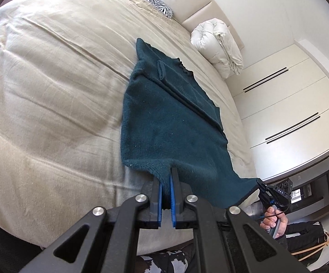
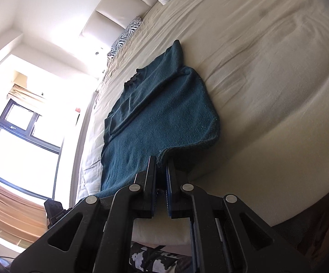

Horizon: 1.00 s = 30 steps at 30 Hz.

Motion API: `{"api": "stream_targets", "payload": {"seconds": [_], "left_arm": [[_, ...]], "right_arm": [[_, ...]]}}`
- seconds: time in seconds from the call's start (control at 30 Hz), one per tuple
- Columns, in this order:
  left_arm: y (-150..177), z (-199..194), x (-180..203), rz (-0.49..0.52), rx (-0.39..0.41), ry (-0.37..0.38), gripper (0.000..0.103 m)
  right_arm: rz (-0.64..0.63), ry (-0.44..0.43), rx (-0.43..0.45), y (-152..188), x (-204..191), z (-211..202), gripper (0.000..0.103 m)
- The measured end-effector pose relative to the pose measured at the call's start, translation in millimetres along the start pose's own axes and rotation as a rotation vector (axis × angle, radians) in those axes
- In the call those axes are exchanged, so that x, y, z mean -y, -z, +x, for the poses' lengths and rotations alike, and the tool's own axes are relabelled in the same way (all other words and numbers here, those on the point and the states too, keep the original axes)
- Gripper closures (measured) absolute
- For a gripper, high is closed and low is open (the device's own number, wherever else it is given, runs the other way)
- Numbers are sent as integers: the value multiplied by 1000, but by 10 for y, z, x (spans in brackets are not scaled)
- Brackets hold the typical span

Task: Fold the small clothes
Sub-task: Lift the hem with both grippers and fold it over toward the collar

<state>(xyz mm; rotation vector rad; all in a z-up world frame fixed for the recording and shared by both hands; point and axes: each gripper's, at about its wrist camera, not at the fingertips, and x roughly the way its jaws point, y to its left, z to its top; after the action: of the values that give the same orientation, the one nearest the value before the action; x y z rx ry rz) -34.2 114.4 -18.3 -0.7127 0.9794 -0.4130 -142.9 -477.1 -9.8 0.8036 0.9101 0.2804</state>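
A dark teal knit sweater (image 1: pixel 164 118) lies lengthwise on the beige bed (image 1: pixel 50 79), its sleeves folded in over the body and its neck at the far end. My left gripper (image 1: pixel 166 174) is shut on the sweater's near hem, lifting that corner off the bed. In the left wrist view my right gripper (image 1: pixel 262 187) pinches the other hem corner, with a hand on its handle. The right wrist view shows the same sweater (image 2: pixel 159 113) with my right gripper (image 2: pixel 162 162) shut on a bunched bit of hem. The hem edge hangs between both grippers.
A rolled white duvet (image 1: pixel 219 45) and a zebra-print cushion (image 1: pixel 155 0) sit by the padded headboard (image 1: pixel 200 4). White wardrobe doors (image 1: pixel 289 104) stand beside the bed. A bright window (image 2: pixel 16 136) is on the other side. A cowhide-pattern rug (image 2: pixel 150 259) lies below.
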Motion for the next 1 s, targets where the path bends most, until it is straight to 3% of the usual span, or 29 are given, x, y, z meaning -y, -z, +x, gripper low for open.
{"api": "stream_targets", "payload": {"seconds": [0.37,0.77,1.0], "left_arm": [[-298,12,83,-38,37,52,96],[-783,184,40,-106,66,82,96],[-1151,341,-22,-165,83,108,96]], "right_arm": [[-9,-29,40,-344,-173,176,97],[-11,-42,106,-968,-345,445,97],[-51,-2,134,-1352,-497,675,97]]}}
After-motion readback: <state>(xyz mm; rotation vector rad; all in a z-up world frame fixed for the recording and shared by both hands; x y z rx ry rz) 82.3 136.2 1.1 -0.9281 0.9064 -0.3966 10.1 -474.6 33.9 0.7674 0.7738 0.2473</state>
